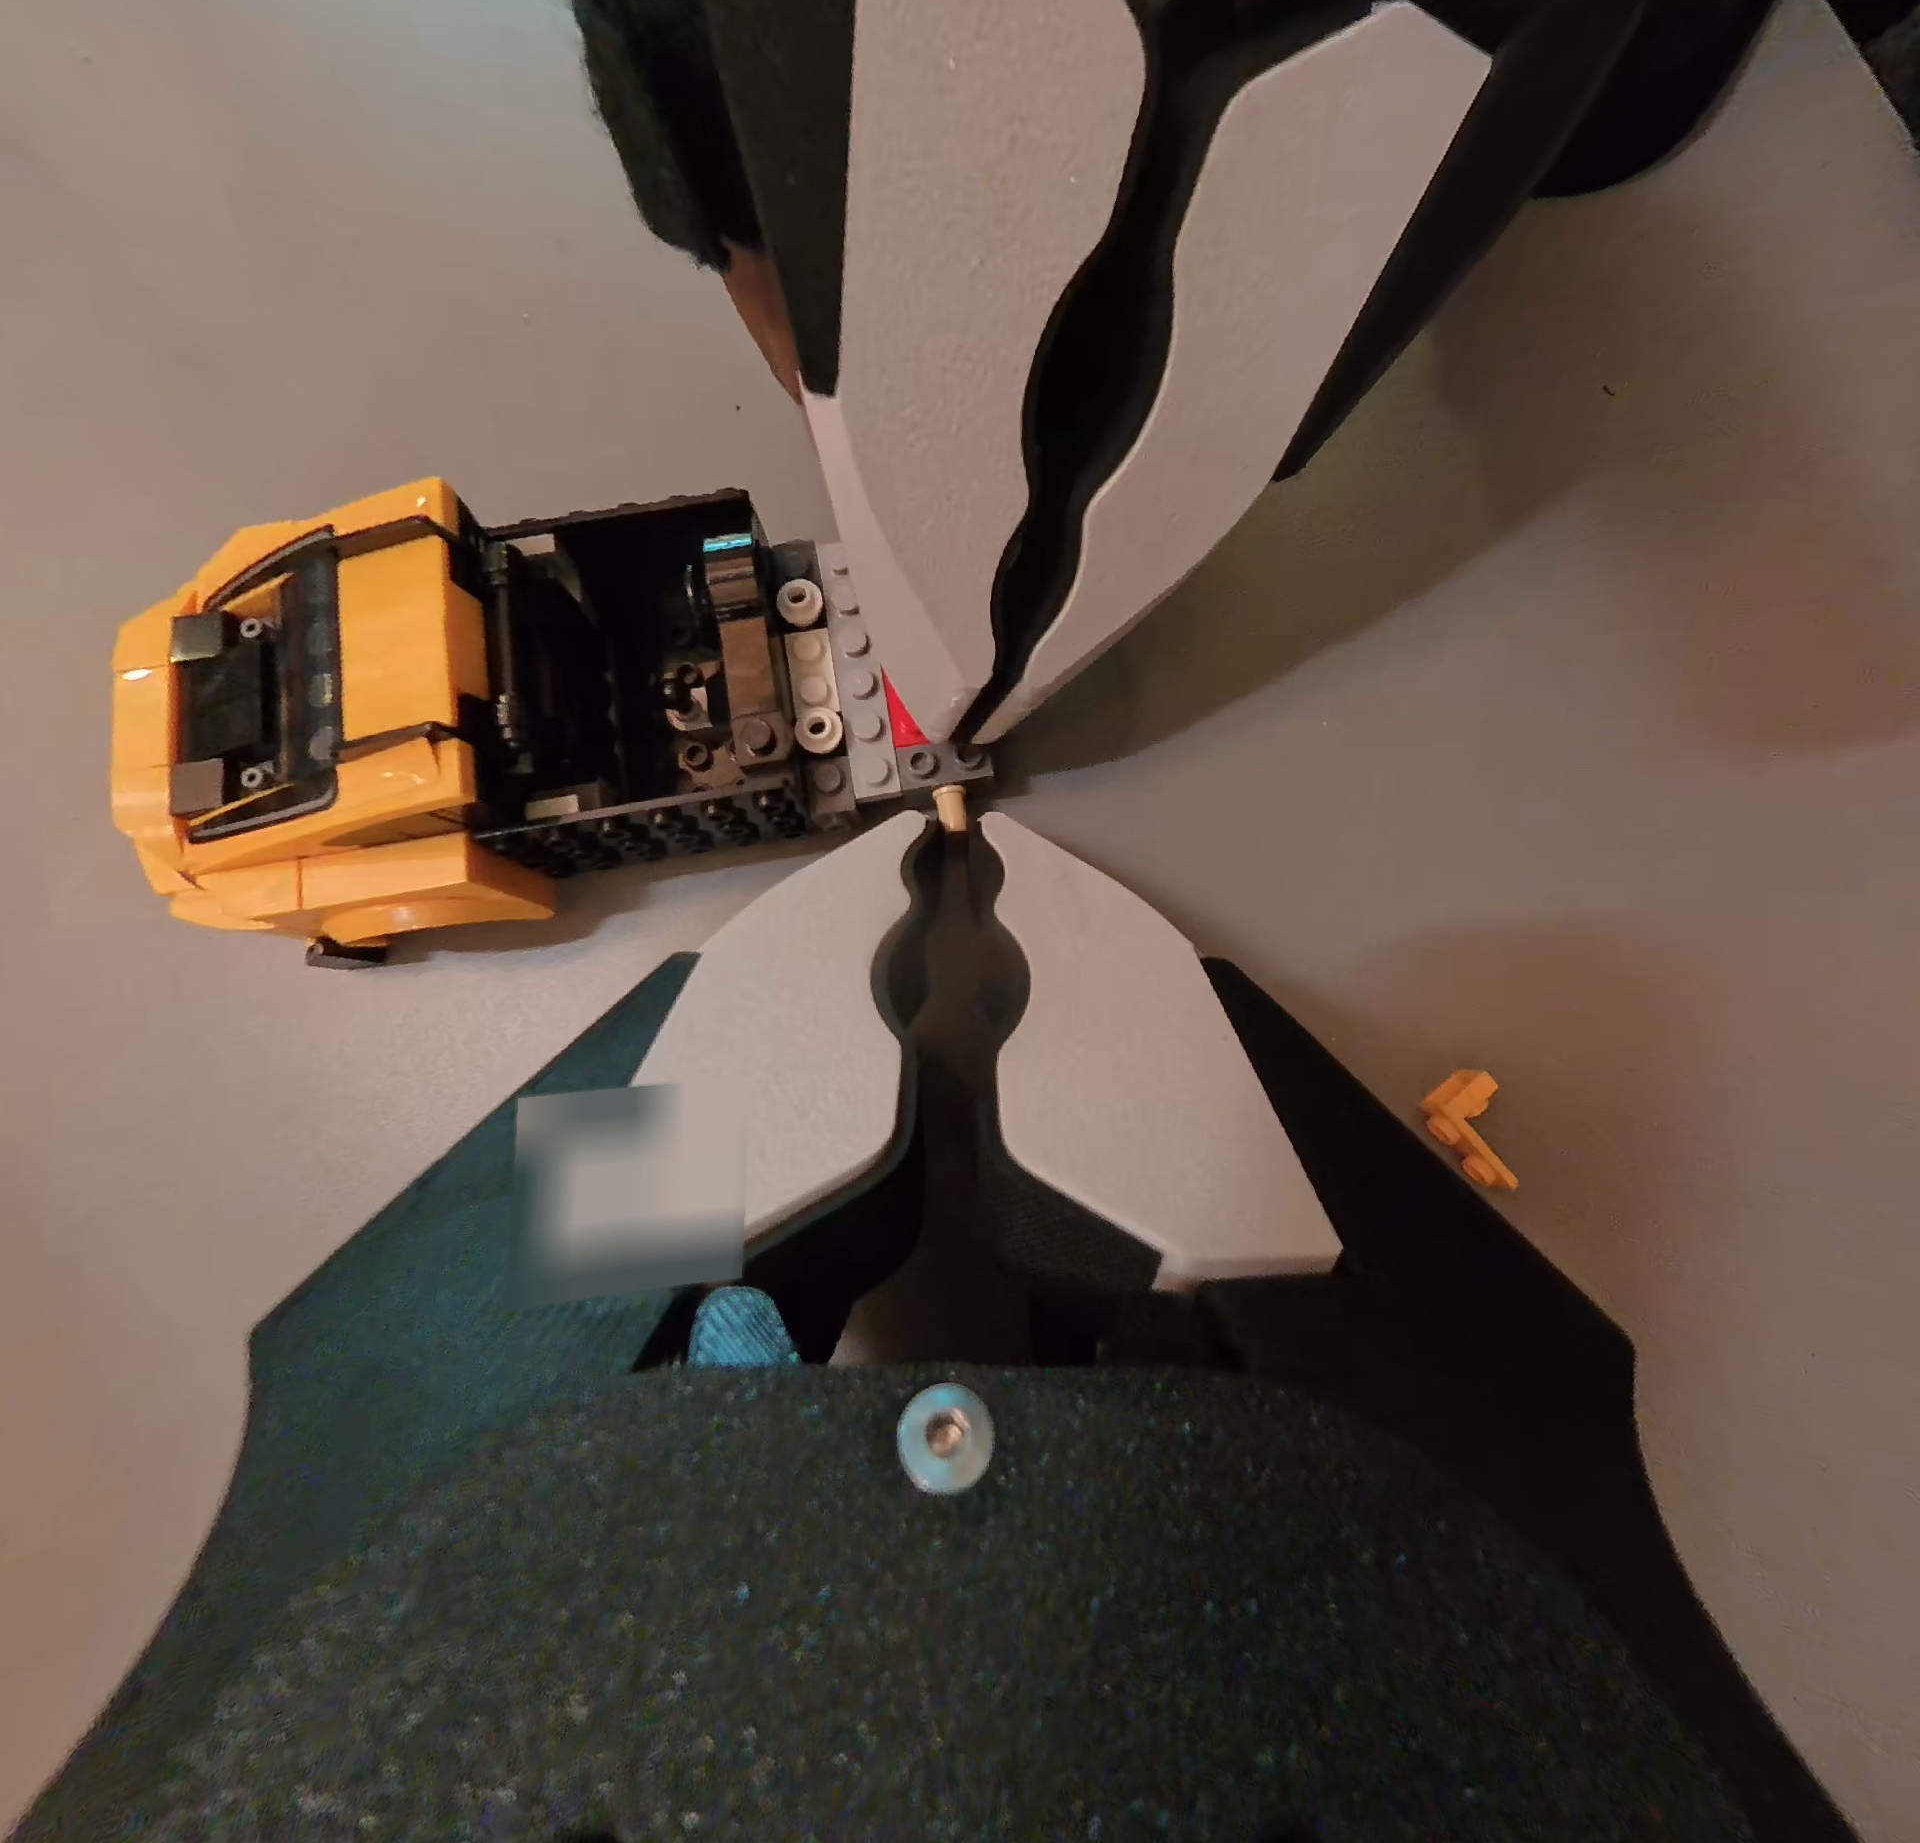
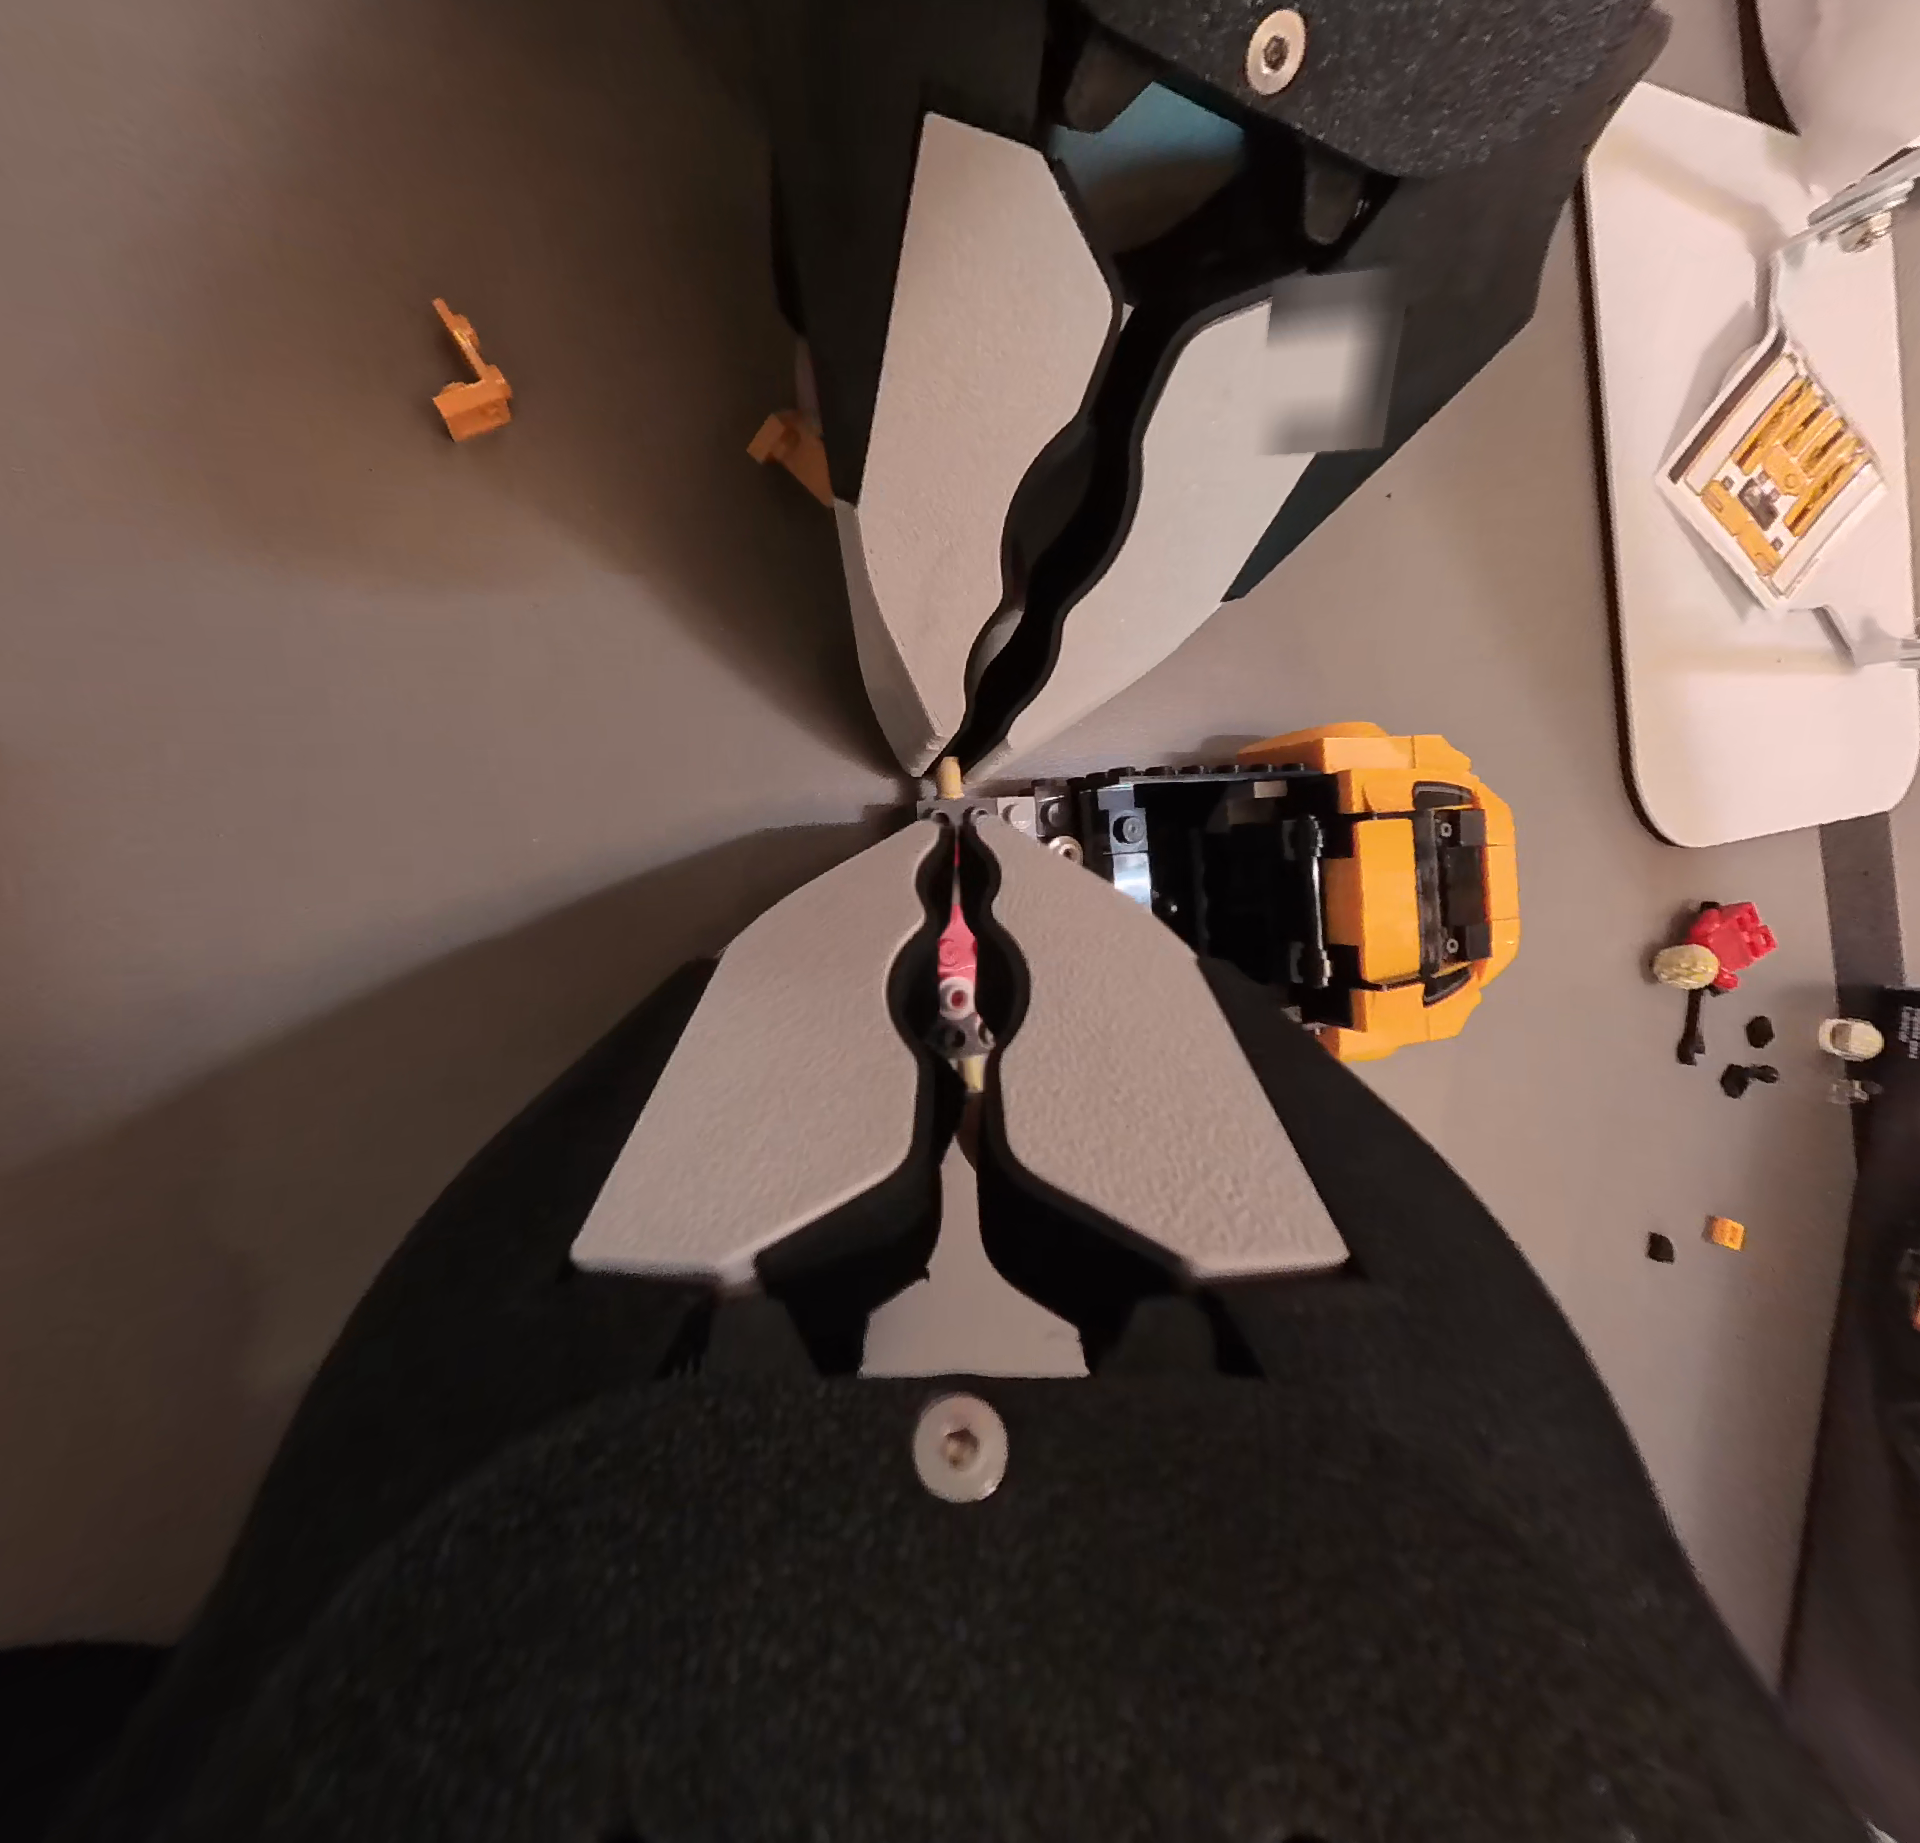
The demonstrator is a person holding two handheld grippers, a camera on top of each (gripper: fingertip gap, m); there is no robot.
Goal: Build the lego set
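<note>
The orange and black lego car [image 1: 312,702] lies on the grey table, also in the right wrist view [image 2: 1403,889]. A small dark grey plate [image 1: 945,760] sticks out at its rear corner, next to a red piece [image 1: 900,715]. My left gripper [image 1: 951,829] is shut on a tan peg [image 1: 948,804] whose free end meets the side of that plate [image 2: 958,813]. The peg also shows in the right wrist view [image 2: 948,781]. My right gripper [image 2: 958,843] is shut, its tips resting on the plate's studs from the opposite side [image 1: 971,731]. Red and white car parts show through the gap between its fingers.
An orange bracket piece [image 1: 1470,1128] lies loose on the table [image 2: 468,380], another orange piece [image 2: 779,443] beside the left gripper. A white board [image 2: 1714,702] with a printed sheet [image 2: 1766,484] lies past the car. Red [image 2: 1725,936] and small black pieces [image 2: 1745,1066] lie near it. Both grippers' tips are close together, under 4 cm apart.
</note>
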